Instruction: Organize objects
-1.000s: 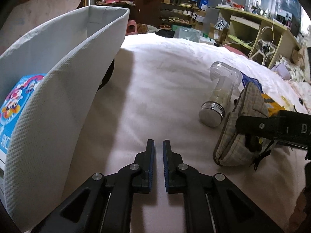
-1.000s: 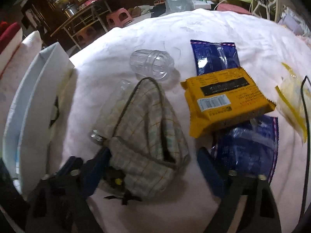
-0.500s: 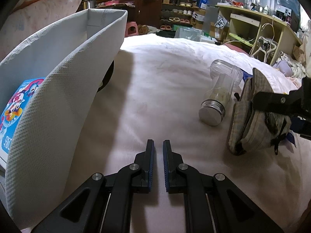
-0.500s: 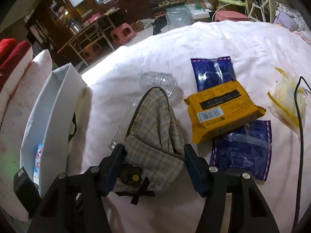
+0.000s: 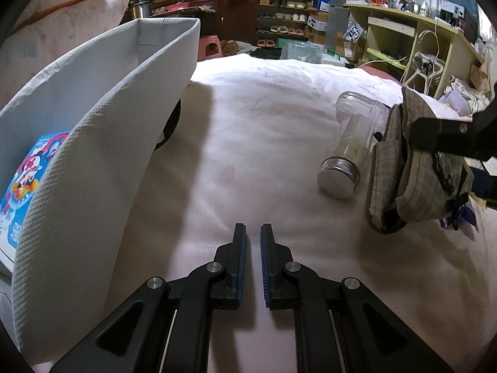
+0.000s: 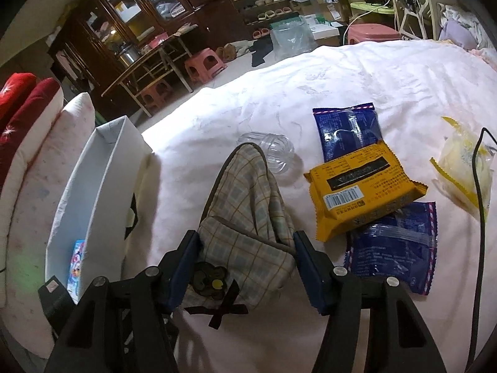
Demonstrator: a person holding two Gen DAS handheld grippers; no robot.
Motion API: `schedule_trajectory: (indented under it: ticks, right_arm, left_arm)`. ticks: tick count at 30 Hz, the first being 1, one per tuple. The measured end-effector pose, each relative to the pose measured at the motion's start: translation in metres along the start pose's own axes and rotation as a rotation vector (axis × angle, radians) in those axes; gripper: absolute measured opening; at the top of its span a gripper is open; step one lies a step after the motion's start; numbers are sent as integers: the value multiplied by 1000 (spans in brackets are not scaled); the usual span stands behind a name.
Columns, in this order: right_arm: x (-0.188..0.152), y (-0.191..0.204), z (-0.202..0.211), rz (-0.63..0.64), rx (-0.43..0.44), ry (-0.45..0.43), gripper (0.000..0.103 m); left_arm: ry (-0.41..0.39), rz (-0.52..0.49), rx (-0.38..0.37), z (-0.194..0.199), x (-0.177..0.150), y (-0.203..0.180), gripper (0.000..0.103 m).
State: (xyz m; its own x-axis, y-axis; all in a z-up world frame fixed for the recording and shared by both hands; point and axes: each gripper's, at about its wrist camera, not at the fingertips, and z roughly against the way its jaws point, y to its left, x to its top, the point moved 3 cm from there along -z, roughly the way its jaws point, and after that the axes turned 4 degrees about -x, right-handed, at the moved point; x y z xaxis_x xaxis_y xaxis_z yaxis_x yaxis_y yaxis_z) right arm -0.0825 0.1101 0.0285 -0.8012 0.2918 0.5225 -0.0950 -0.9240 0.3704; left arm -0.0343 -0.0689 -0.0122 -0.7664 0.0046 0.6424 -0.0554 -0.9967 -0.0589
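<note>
My right gripper [image 6: 245,267] is shut on a plaid fabric pouch [image 6: 248,217] with a black bow, held lifted above the bed; the pouch also shows in the left wrist view [image 5: 407,171]. A white fabric storage bin [image 5: 93,143] stands at the left, with a blue cartoon box [image 5: 21,183] inside; it shows in the right wrist view [image 6: 102,180] too. My left gripper [image 5: 253,236] is shut and empty, low over the white bedsheet beside the bin. A clear jar with a metal lid [image 5: 344,158] lies on its side next to the pouch.
A yellow snack packet [image 6: 363,189] lies over two blue packets [image 6: 348,130] [image 6: 394,248] on the bed. A yellowish plastic bag [image 6: 462,168] and a black cable [image 6: 478,205] are at the right. Pillows [image 6: 43,168] lie behind the bin.
My right gripper closed on the plaid pouch and lifted it off the bed, up and away from the jar. My left gripper stayed in place, shut.
</note>
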Motion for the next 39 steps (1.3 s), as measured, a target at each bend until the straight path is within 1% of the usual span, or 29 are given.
schedule_trajectory:
  ticks: [3,5,7,8,11,13,16,20,23,26,28,30,32,34,35,37,39]
  right_arm:
    - [0,1,2,-5,28,0,60]
    - [0,3,3,-2,42,-5,60]
    - [0,4,4,-3,60,-10,60]
    - [0,4,5,-4,68,-13,60]
    - [1,3,5,-13,84,-19,60]
    - [2,1,3,-22,88,-12,60]
    - [2,-2,2,-55,128,0,60]
    - [1,-3,3,-90,176,5,60]
    - [0,-4,2,-100,194,15,60]
    - [-2,-1,0,-89,206,37,60]
    - [-3,5,1,-49,193,39,60]
    - [-3,12,3,18,167,30,60]
    - [-4,20,7,84,147,9,60]
    - [-5,24,9,106,169,8,60]
    - [-5,26,8,105,187,18,60]
    - [-6,27,6,103,207,37,60]
    - [-7,28,3,121,204,54,57]
  left_arm:
    - [3,-10,9,1,0,-2,10]
    - [14,3,-12,5,-1,0,11]
    - [22,37,-50,12,-1,4,11]
    - [13,63,-79,18,-2,7,11]
    - [-49,94,-146,41,-2,10,11]
    - [-85,70,-188,55,2,6,11]
    - [-105,10,-229,66,7,-6,11]
    - [-115,-71,-257,72,7,-23,11]
    - [-108,-147,-235,73,0,-34,11]
    - [-120,-239,-170,76,-6,-41,11]
    - [-139,-307,-113,78,-7,-45,11]
    - [-151,-342,-76,80,-7,-45,12]
    - [-149,-369,-72,81,-9,-46,17]
    - [-145,-390,-77,80,-11,-48,22]
    - [-145,-396,-80,81,-12,-48,26]
    - [-138,-391,-92,81,-14,-48,34]
    - [-128,-363,-111,81,-13,-46,34]
